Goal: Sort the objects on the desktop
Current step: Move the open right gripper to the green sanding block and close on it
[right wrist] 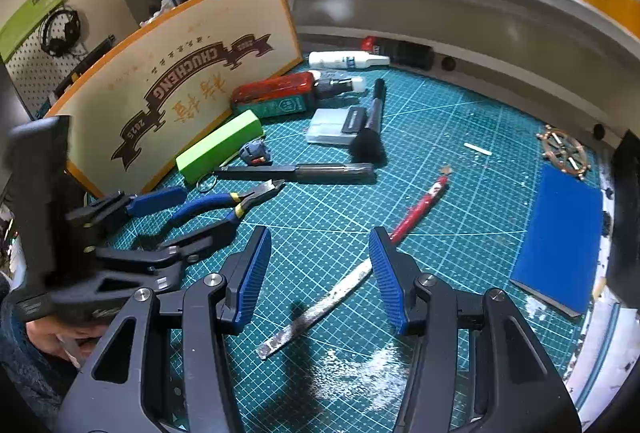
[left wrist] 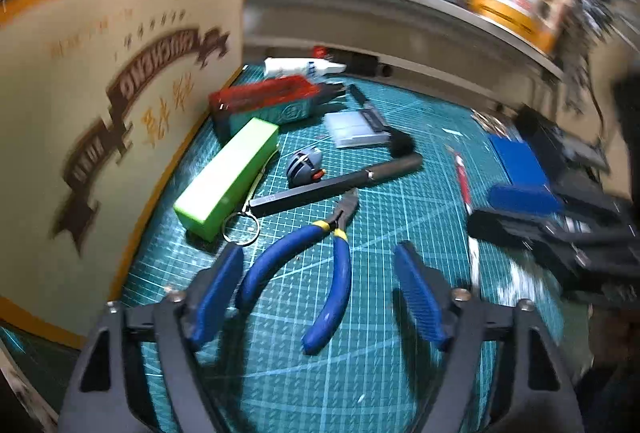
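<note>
I see my left gripper [left wrist: 320,293] with its fingers spread wide apart, grasping nothing, straddling the blue handles of a pair of pliers [left wrist: 316,253] that lie flat on the green cutting mat [left wrist: 400,373] covering the desk. My right gripper [right wrist: 320,277] is also spread and empty, hovering above a metal file [right wrist: 316,309] with a red handle, which lies diagonally on the mat. Just beyond the pliers lie a long black tool [left wrist: 336,185] and a bright green box [left wrist: 228,177] with a key ring. A beige printed board [right wrist: 180,73] stands at the left. A blue notebook [right wrist: 560,233] rests at the right.
</note>
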Available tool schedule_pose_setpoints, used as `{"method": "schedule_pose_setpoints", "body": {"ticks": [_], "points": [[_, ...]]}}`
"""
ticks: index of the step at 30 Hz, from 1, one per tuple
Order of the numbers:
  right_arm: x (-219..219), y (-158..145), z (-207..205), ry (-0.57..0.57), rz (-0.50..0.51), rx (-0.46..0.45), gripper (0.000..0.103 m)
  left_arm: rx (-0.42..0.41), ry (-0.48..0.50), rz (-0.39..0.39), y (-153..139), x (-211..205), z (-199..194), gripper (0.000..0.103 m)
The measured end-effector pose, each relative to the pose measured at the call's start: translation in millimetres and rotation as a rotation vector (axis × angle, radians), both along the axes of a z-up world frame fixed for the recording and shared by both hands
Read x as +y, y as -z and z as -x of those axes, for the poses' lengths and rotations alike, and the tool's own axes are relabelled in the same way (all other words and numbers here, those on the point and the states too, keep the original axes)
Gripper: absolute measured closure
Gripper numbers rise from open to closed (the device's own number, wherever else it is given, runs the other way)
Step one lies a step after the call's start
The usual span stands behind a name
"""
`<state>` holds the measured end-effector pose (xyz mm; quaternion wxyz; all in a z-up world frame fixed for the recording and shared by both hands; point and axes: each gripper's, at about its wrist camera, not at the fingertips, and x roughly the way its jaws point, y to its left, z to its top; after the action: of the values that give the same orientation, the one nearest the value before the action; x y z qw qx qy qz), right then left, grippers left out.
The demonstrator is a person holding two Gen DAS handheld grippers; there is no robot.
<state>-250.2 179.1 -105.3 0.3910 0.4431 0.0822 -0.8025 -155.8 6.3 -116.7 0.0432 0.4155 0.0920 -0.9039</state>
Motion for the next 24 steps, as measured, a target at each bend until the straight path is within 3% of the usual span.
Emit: {"method": "schedule_pose_setpoints", "body": {"ticks": [3,11,13,15,20,23,24], "points": [[-2,0,2,0.011,-0.003,0.000,0.054,0.017,0.057,0.028,-8,0,-9,0.046],[-53,-6,12,-0.060,0.000,0.005,0.055,0.028,0.010,0.048,-11,-20,-21,0.046],[-72,-6,14,-0.097,-0.005,-0.004,0.052,0.038,0.007,0.076,-12,-16,-24,0.046],[-93,-6,21,-0.108,-0.008,-0.036,0.040,0.046,0.010,0.096,-12,-12,-28,0.046],[-147,-5,37,-0.134,-0.014,-0.124,0.040,0.058,0.023,0.118,-14,-9,-42,0.046],[-174,10,43,-0.130,-0.070,-0.175,0.054,0.065,0.028,0.126,-15,-9,-50,0.046],[-181,15,45,-0.126,-0.075,-0.188,0.053,0.066,0.029,0.127,-16,-9,-53,0.046]]}}
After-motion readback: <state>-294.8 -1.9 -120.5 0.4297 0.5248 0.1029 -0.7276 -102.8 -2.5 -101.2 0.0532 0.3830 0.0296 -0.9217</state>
